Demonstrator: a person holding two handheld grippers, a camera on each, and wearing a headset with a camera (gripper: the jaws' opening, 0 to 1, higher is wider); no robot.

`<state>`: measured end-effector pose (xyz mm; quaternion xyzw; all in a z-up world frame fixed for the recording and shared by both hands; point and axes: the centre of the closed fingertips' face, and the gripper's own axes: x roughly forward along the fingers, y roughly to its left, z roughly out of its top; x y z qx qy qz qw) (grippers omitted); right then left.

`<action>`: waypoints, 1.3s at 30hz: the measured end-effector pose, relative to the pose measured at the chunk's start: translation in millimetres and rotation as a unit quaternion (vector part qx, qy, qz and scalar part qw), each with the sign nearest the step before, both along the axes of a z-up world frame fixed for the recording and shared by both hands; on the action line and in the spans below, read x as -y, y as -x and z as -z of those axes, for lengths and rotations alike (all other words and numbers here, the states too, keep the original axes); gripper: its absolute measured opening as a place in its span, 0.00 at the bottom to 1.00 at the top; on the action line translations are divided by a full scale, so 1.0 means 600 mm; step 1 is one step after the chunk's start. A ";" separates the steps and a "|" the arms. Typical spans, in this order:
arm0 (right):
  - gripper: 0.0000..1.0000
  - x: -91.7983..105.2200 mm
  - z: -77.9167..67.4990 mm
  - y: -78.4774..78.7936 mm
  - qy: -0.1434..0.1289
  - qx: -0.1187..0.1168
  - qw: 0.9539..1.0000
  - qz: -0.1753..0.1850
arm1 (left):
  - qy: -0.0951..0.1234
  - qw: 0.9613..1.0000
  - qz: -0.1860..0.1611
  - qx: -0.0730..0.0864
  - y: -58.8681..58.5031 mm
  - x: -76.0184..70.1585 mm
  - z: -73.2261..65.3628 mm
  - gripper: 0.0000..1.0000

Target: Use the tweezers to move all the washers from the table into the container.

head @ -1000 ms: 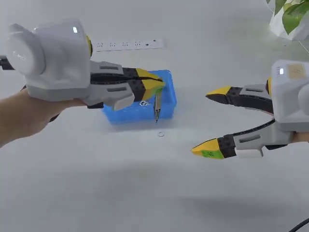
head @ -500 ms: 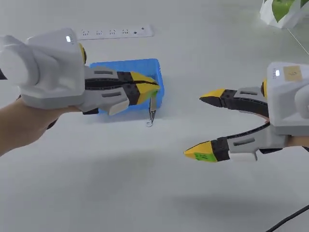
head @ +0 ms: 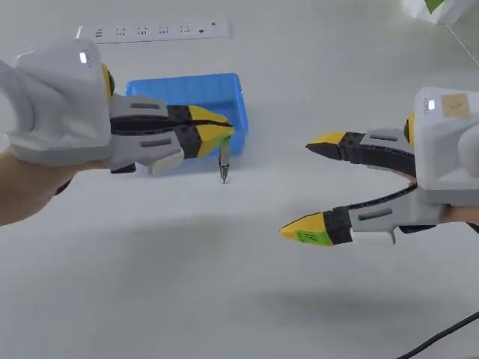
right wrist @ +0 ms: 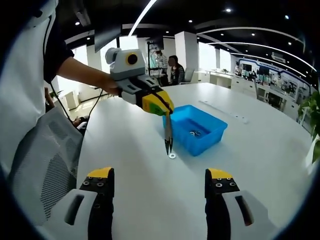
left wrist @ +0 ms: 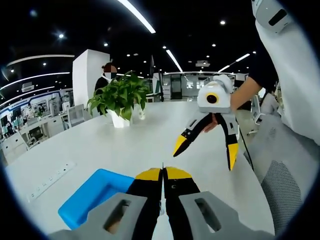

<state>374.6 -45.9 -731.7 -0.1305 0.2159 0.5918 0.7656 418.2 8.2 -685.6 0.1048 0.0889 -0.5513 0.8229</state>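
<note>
My left tongs: pressed shut on the top end of the tweezers; seen along their own length in the left gripper view, the two yellow tips meet with no gap.
My left hand: wrapped round the grey body of those tongs, at the left edge of the head view.
Tweezers: hanging straight down from the left tongs, points toward the tabletop. They sit just outside the container's near right corner.
Tweezer points: in the right gripper view the two prongs end right next to the washer. I cannot tell whether they touch it.
Washer: a small ring lying flat on the tabletop, outside the container and close to its near wall.
Container: a blue open-topped box resting on the tabletop behind the left tongs. In the right gripper view something small and pale lies on its floor, too small to make out.
My right tongs: spread wide with nothing between them, held above the tabletop, well apart from the container and to its right, tips pointing toward the tweezers.
Power strip: a white one lying along the tabletop beyond the container.
Plant: leafy green in a white pot, farther off on the tabletop.
</note>
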 end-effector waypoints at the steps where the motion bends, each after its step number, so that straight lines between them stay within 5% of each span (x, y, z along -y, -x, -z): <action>1: 0.75 0.000 0.001 0.001 0.000 -0.001 1.000 -0.001 | 0.003 1.000 0.004 0.001 0.001 0.001 0.000 0.04; 25: 0.75 0.000 0.023 0.013 0.001 -0.020 1.000 -0.007 | -0.006 1.000 0.014 0.003 -0.001 0.011 0.015 0.04; 39: 0.74 -0.019 0.035 0.005 0.005 -0.023 1.000 -0.018 | -0.006 1.000 0.027 -0.009 0.010 0.007 0.020 0.04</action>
